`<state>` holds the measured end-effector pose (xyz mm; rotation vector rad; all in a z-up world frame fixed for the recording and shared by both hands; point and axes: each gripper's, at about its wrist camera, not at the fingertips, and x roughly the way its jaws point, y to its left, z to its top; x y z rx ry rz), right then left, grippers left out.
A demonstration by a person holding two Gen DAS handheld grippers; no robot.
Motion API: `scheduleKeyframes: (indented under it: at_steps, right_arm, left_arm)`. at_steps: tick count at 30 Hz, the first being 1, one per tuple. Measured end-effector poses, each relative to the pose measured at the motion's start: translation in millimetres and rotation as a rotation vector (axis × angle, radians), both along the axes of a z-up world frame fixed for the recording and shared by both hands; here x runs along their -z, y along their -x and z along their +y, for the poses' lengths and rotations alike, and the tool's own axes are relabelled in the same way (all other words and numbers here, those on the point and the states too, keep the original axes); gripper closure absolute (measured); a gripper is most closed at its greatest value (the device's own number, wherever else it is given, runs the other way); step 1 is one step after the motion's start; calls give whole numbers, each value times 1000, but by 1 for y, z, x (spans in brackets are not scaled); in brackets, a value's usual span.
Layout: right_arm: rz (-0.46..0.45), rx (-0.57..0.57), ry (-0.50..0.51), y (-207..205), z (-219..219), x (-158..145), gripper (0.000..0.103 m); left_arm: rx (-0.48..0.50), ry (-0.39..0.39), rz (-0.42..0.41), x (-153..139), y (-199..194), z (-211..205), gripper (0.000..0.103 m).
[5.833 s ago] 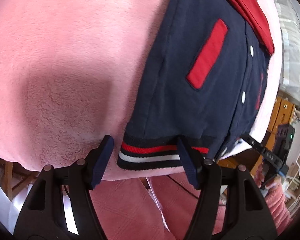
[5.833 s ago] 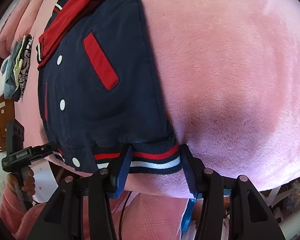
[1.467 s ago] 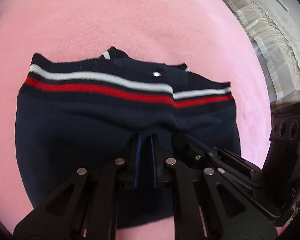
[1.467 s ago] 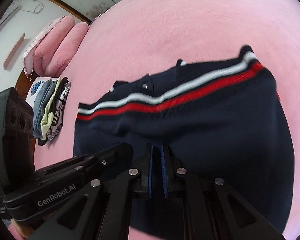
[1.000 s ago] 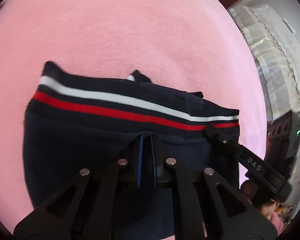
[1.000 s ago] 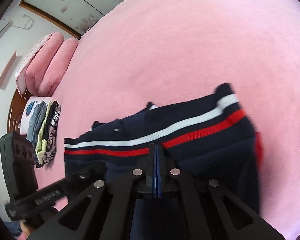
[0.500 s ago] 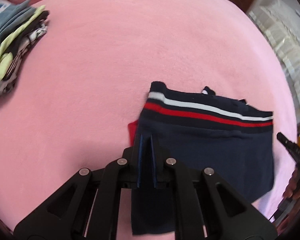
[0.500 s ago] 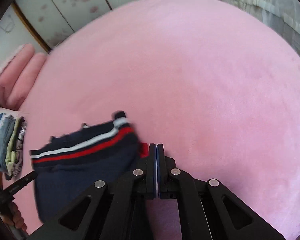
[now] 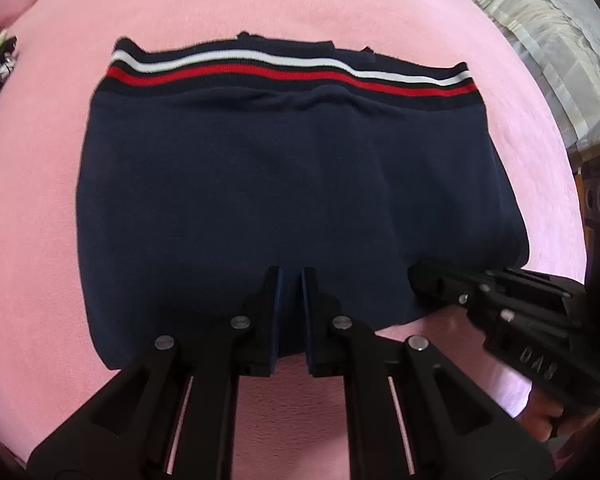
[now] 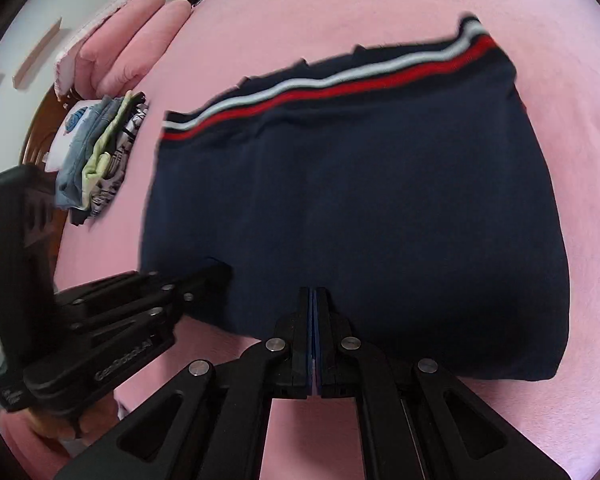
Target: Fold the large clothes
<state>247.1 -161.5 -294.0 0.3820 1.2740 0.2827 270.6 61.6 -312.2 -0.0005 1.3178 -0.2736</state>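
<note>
The navy jacket [image 9: 292, 184] lies folded into a compact rectangle on the pink bed [image 9: 260, 8], its striped hem band [image 9: 284, 70] of white and red turned to the far edge and the fold line toward the person; that layout keeps the bulky ribbed hem stacked on the far side and leaves a smooth, plain panel uppermost. Both tools hover above the near edge of the bundle, side by side. The left tongs [image 9: 290, 280] stand with only a narrow slit between the pads and no cloth visibly pinched in it; the right tongs [image 10: 313, 300] are pressed fully together, likewise empty. With the jaws drawn in like this they make blunt tips, which suits pressing or smoothing the fabric better than gripping it, and I judge that to be why they are held so, low and angled steeply down at the garment's near border. In the right wrist view a stack of folded clothes [image 10: 96, 160] sits at the bed's far left beside pink pillows [image 10: 128, 36], well apart from the jacket; it probably marks where finished pieces are put. The jacket looks close to done: either one more fold or a carry to that pile seems left.
</note>
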Motion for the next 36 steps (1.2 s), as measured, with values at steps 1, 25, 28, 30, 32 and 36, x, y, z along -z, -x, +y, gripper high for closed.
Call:
scheduleKeyframes:
  at_steps: [1,25,28,30,32,36]
  right_arm:
    - [-8,29,-4,2,-6,-2,103]
    - [-141,209,101,12,-58,-60,103]
    - [-129,115,110,-14,-23,-51,103]
    - [-114,81,118,-30,-1,-42,103]
    - [-98,72,118,-38,13,-27,103]
    - [-35,95,117,-43,24,1,103]
  left_arm:
    - [-2,-3,-2,-1,2,3,96]
    - [-299,143,77,3,43,68,96]
    - [-320,179,113,4,46,70,94]
    - [-322,207,125,2,52,75,86]
    - [-327,213,121,2,53,73,69]
    - [-377,273,149,6,54,75,68]
